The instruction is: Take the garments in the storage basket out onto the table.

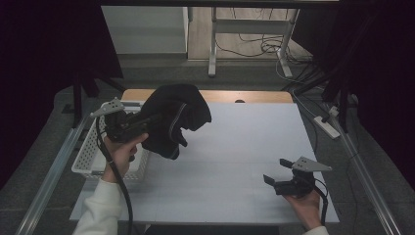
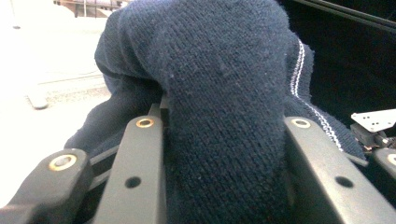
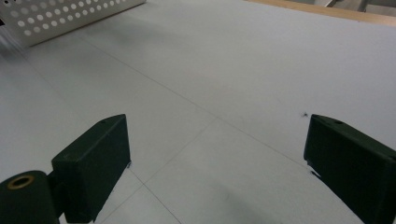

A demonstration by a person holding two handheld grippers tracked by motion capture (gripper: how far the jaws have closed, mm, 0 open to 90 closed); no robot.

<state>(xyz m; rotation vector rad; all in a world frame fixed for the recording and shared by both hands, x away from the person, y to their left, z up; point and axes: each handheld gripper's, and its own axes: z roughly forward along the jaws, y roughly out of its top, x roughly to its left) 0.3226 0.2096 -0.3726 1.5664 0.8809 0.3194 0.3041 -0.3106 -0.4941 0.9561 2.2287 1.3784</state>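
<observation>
A dark navy knitted garment [image 1: 174, 117] with a thin white stripe hangs in the air above the table's left side, beside the white basket [image 1: 88, 154]. My left gripper [image 1: 147, 120] is shut on it; in the left gripper view the knit [image 2: 224, 107] bulges up between the two black jaws. My right gripper [image 1: 277, 171] rests low over the white table at the front right, open, with nothing between its jaws. In the right gripper view, bare tabletop [image 3: 224, 93] lies between the jaws of my right gripper [image 3: 219, 158].
The perforated white basket stands at the table's left edge and shows at the top left of the right gripper view [image 3: 60, 18]. A wooden strip [image 1: 244, 96] runs along the far edge. A power strip [image 1: 327, 126] and cables lie on the floor to the right.
</observation>
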